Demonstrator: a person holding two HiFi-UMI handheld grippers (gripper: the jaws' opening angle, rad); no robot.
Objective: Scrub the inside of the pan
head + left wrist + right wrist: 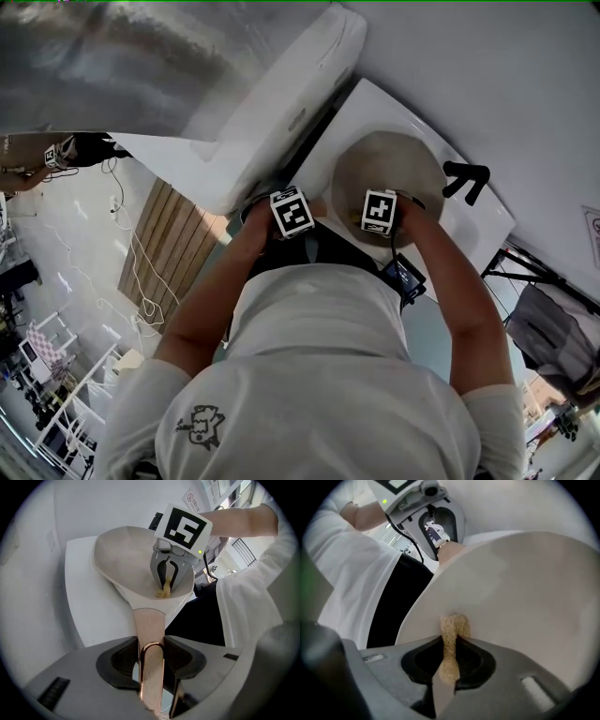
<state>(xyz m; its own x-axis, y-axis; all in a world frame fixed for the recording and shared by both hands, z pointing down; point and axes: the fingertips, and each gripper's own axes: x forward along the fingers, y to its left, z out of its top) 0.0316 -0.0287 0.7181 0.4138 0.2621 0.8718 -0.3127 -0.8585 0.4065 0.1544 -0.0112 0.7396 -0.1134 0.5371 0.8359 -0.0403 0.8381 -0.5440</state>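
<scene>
Clamping the stiff, probably slick pan (124, 555) by its copper-toned handle (149, 627), the left tongs (151, 653) held it on the white counter (86, 606), while the right tongs (449, 644) were clenched on a soft, squashy tan sponge (452, 626) touching the pan's inside.

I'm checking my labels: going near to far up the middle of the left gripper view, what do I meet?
Left gripper, shut on the rose-copper pan handle → beige pan → yellowish sponge piece → right gripper holding it.
</scene>
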